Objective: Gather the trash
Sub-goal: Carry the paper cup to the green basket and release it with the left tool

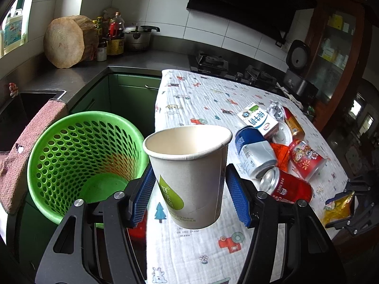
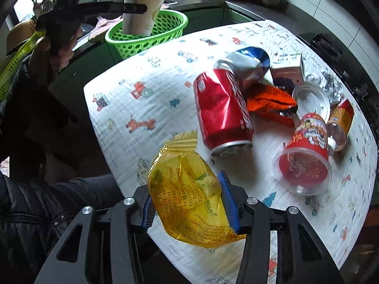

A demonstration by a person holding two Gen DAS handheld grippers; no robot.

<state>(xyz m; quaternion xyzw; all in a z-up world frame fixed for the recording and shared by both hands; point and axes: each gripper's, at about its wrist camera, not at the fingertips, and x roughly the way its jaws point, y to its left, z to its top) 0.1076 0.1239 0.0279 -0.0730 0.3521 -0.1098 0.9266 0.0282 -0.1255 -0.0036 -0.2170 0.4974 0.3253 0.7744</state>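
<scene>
The left gripper (image 1: 189, 191) was clamped on a white paper cup (image 1: 189, 175), its blue pads (image 1: 142, 194) pressed against the cup's sides; the cup stood upright and lifted clear of the bench (image 1: 189, 94), at the bench's near-left edge. In the right wrist view that cup (image 2: 142, 11) hung above the rim of the green basket (image 2: 165, 30), which sat beside the bench on the side of the green cabinets. The basket (image 1: 78, 156) was perforated, and its floor looked bare. A person's hand (image 2: 56, 47) gripped the handle of the left tool. The right gripper (image 2: 187, 203) was clenched on a yellow snack wrapper (image 2: 187, 189), crumpled between the blue pads and raised off the printed cloth (image 2: 142, 108) that covered the bench. The rest of the trash lay in a loose heap further along the bench: a dented red can (image 2: 222, 113) on its side, a blue and silver can (image 2: 248, 64) touching it, an orange wrapper (image 2: 270, 99), a milk carton (image 1: 258, 120), a clear plastic lid (image 2: 310, 99), a red printed cup (image 2: 305, 156) tipped over, and a small bottle (image 2: 338, 123) beside it.
</scene>
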